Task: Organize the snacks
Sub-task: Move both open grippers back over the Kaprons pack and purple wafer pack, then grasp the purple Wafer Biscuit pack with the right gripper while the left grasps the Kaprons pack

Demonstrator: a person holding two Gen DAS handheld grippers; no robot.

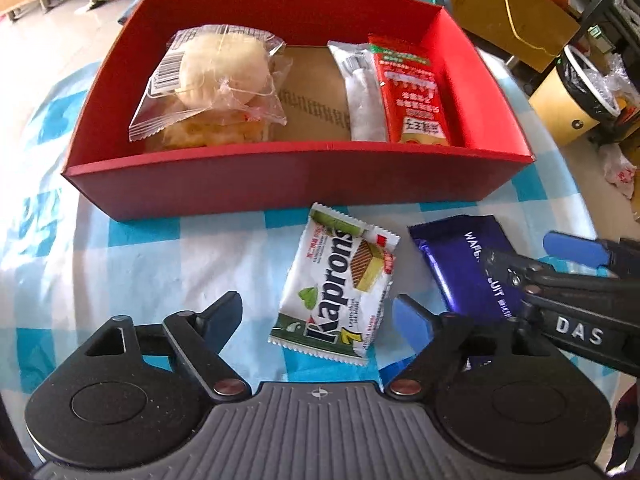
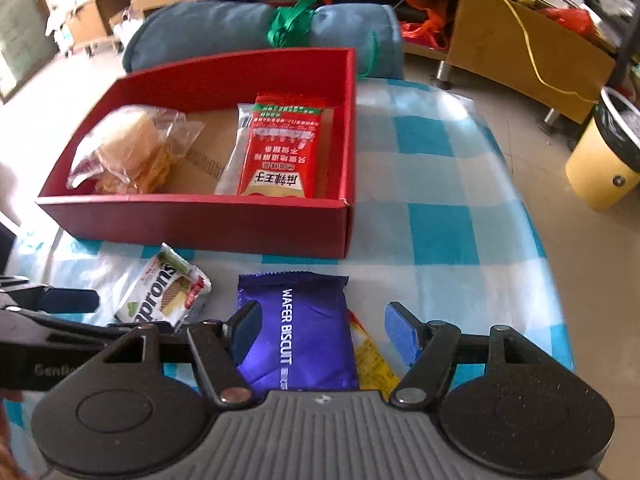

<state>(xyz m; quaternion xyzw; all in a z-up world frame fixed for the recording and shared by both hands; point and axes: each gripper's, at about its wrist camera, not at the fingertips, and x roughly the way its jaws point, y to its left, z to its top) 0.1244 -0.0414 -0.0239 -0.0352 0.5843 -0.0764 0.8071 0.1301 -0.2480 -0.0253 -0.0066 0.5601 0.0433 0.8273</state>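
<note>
A white Kaprons wafer packet (image 1: 340, 280) lies on the checked cloth between the fingers of my left gripper (image 1: 320, 316); the pads stand off it, open. To its right is a purple wafer biscuit packet (image 2: 300, 328), framed by my right gripper (image 2: 324, 324), whose right pad is clear of it. A yellow wrapper (image 2: 372, 356) peeks out from beneath the purple packet. Behind them stands the red box (image 1: 280, 184), holding a clear bag of buns (image 1: 216, 76), a white sachet (image 1: 360, 92) and a red sachet (image 1: 412, 92). My right gripper (image 1: 540, 256) reaches in over the purple packet (image 1: 452, 264).
The table wears a blue and white checked cloth (image 2: 440, 220) and ends close on the right. A blue cushion tied with green ribbon (image 2: 240, 28) lies behind the box. On the floor to the right are a yellow bin (image 2: 604, 160) and a wooden cabinet (image 2: 520, 40).
</note>
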